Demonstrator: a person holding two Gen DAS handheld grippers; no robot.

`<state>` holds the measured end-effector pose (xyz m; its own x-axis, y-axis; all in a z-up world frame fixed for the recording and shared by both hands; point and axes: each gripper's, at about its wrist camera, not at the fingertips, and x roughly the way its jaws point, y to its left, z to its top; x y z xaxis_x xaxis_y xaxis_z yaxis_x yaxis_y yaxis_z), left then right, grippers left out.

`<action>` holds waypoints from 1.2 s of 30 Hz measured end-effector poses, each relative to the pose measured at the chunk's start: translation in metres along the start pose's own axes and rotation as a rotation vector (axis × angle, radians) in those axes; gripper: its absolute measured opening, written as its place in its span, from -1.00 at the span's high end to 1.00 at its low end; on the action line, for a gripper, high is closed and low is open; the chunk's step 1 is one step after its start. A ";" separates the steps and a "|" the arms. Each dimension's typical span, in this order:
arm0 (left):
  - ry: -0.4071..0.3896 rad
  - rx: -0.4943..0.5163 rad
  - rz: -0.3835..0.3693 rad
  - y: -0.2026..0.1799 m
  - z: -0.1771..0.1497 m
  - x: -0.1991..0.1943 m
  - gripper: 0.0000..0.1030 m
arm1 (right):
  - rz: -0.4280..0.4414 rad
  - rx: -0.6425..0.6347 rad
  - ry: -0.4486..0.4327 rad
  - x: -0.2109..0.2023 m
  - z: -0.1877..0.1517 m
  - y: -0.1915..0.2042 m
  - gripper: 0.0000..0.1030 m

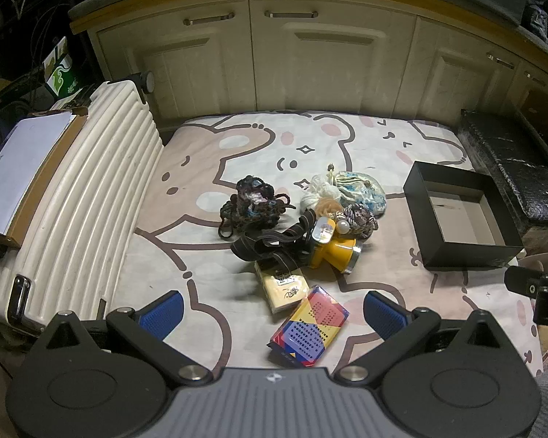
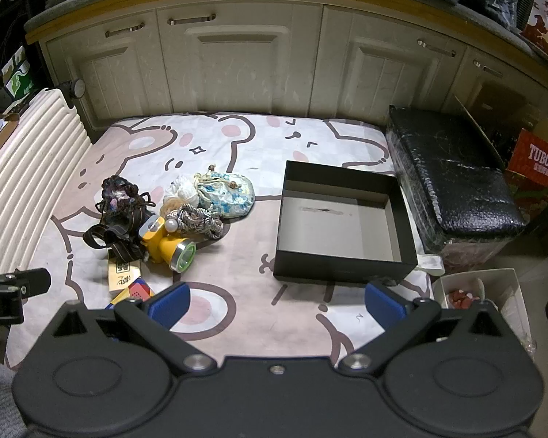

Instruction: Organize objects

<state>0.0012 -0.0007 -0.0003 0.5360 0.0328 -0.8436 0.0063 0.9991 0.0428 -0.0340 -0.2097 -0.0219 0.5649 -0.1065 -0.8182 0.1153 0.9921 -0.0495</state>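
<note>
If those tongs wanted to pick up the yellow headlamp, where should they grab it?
Probably by the yellow body of the headlamp, coming down from above with the fingers on either side of its narrow middle. The lamp lies on its side, lens toward the camera, so the body is exposed on top. The dark strap is loose and tangled, so it would likely slip. The left tongs are open and nearest.

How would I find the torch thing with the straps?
Look at the bear-print blanket, left of the black box, where small things lie in a heap. The headlamp lies at the heap's near edge. It alone is bright yellow plastic, with dark straps and a round lens.
</note>
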 end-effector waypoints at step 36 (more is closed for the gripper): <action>0.000 0.032 -0.026 -0.004 -0.002 -0.003 -1.00 | 0.011 0.008 0.004 0.001 -0.001 0.000 -1.00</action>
<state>-0.0023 -0.0048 0.0011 0.5354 0.0070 -0.8446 0.0475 0.9981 0.0384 -0.0341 -0.2100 -0.0228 0.5628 -0.0950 -0.8211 0.1158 0.9926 -0.0355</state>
